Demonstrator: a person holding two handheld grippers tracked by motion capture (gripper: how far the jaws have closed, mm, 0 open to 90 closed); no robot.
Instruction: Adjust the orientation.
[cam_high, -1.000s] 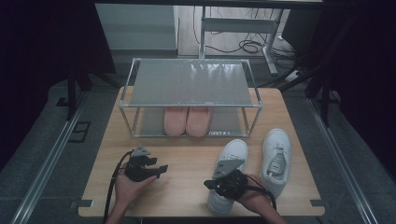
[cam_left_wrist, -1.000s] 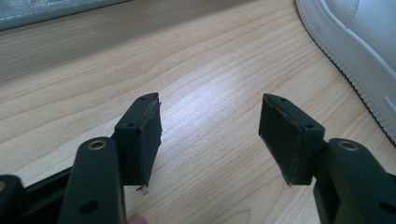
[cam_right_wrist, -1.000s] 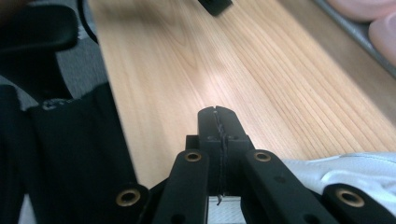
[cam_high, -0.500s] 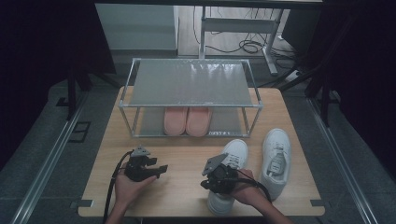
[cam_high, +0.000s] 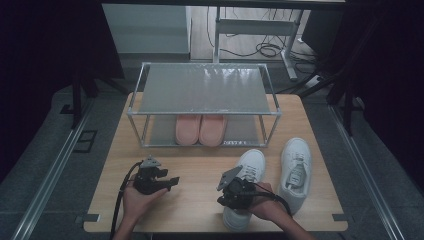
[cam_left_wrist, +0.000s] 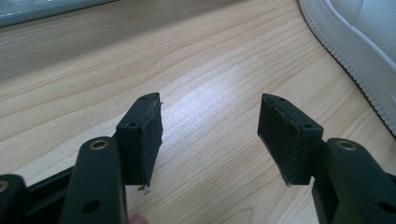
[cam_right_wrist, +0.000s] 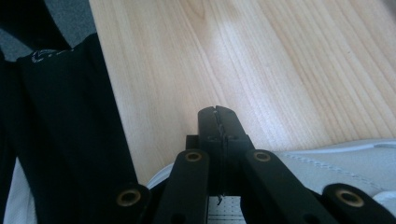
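Two white sneakers lie on the right of the wooden table (cam_high: 195, 200). My right gripper (cam_high: 227, 196) hovers over the heel end of the left sneaker (cam_high: 253, 164); the other sneaker (cam_high: 296, 167) lies beside it. In the right gripper view the jaws (cam_right_wrist: 217, 115) are pressed together with nothing visible between them, and the white sneaker (cam_right_wrist: 327, 163) lies just under them. My left gripper (cam_high: 170, 182) rests low on the table's left side. Its jaws (cam_left_wrist: 210, 114) stand wide apart over bare wood, with a sneaker's sole edge (cam_left_wrist: 355, 42) off to the right.
A metal-framed shoe rack (cam_high: 205, 89) with a grey top shelf stands at the back of the table. A pair of pink slippers (cam_high: 200, 129) sits on its lower shelf. Dark floor and rails surround the table.
My right gripper has shifted slightly left over the sneaker's heel and stays shut. The left gripper and the shoes have not moved.
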